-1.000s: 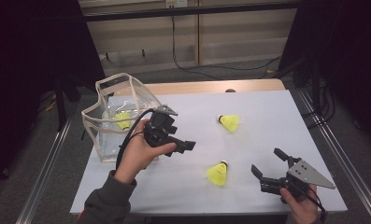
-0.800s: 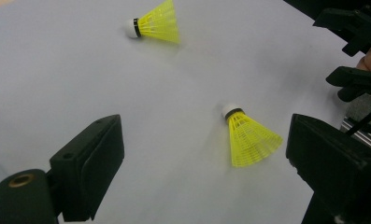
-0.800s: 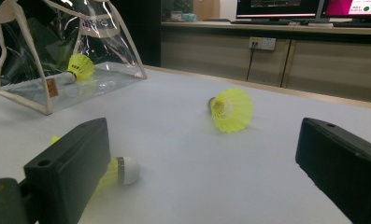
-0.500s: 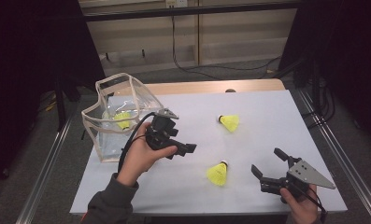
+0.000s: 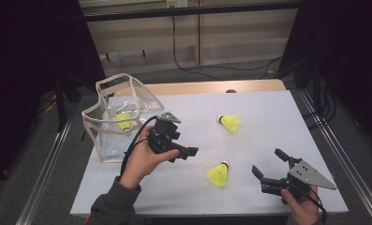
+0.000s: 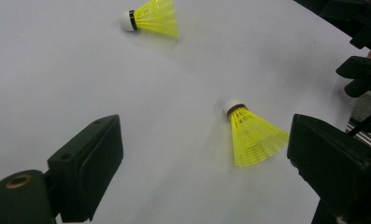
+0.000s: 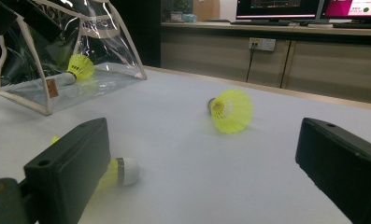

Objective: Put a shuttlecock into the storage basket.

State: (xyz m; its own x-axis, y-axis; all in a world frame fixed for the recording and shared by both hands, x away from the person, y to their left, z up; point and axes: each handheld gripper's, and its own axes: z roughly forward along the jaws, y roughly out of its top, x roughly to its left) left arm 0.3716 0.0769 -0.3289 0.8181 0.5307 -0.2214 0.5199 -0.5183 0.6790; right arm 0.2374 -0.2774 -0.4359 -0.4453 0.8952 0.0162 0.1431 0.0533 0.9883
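Two yellow shuttlecocks lie on the white table (image 5: 268,112): one mid-table (image 5: 230,123), one nearer the front (image 5: 219,174). A third shuttlecock (image 5: 122,120) rests inside the clear bag (image 5: 92,126) at the left. My left gripper (image 5: 186,149) hovers just right of the bag, open, pointing at the front shuttlecock (image 6: 255,133), which lies ahead between the jaws; the farther shuttlecock (image 6: 153,16) is beyond. My right gripper (image 5: 270,163) is open near the front right edge, with the front shuttlecock (image 7: 122,171) partly behind its left jaw and the mid-table shuttlecock (image 7: 230,110) ahead.
The clear bag (image 7: 33,46) stands open with white-trimmed edges, the shuttlecock (image 7: 78,67) visible through its wall. A wooden strip (image 5: 212,87) runs along the table's far edge. Metal rails flank both sides. The right gripper (image 6: 360,46) appears at the upper right of the left gripper view.
The left gripper has drifted a little to the right and down toward the front shuttlecock. The right gripper and the shuttlecocks have stayed put.
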